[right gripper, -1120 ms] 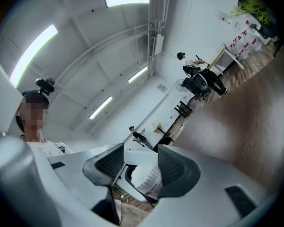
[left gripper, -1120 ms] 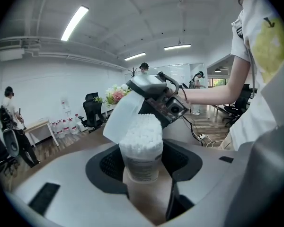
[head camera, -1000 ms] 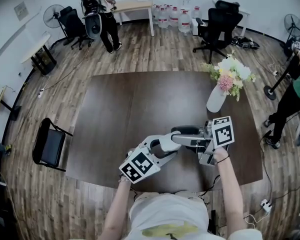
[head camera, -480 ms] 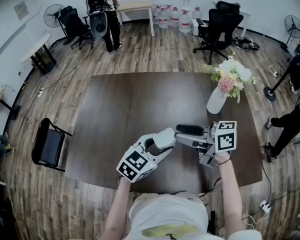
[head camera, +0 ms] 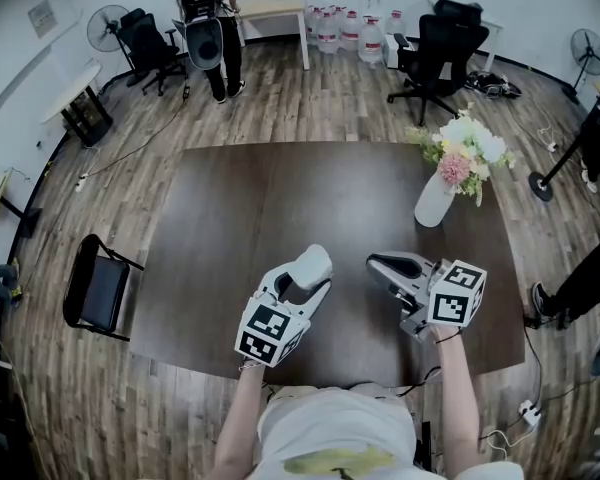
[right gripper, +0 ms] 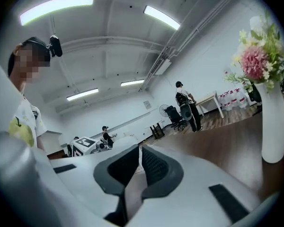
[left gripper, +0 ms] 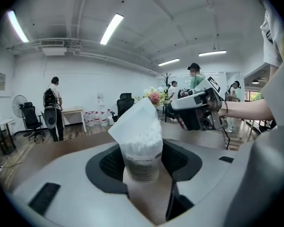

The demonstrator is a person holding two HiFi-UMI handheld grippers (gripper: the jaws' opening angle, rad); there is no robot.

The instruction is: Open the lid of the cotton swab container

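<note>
The cotton swab container (left gripper: 141, 151) is a clear tub full of white swabs. It stands upright between the jaws of my left gripper (left gripper: 142, 163), which is shut on its lower body. Its white lid (left gripper: 134, 120) is tipped up and back, so the swabs show. From the head view the container (head camera: 311, 265) sits at the left gripper's (head camera: 307, 276) tip, above the dark table (head camera: 230, 218). My right gripper (head camera: 379, 264) hangs apart to the right of it. Its jaws are closing, almost together, with nothing between them (right gripper: 138, 167).
A white vase (head camera: 432, 200) of flowers stands at the table's far right, close beyond the right gripper. A black chair (head camera: 98, 290) is off the table's left edge. People stand at the room's far side and right.
The right gripper has drawn away from the container to the right and its jaws have come together. The left gripper holds the container, whose lid now stands raised.
</note>
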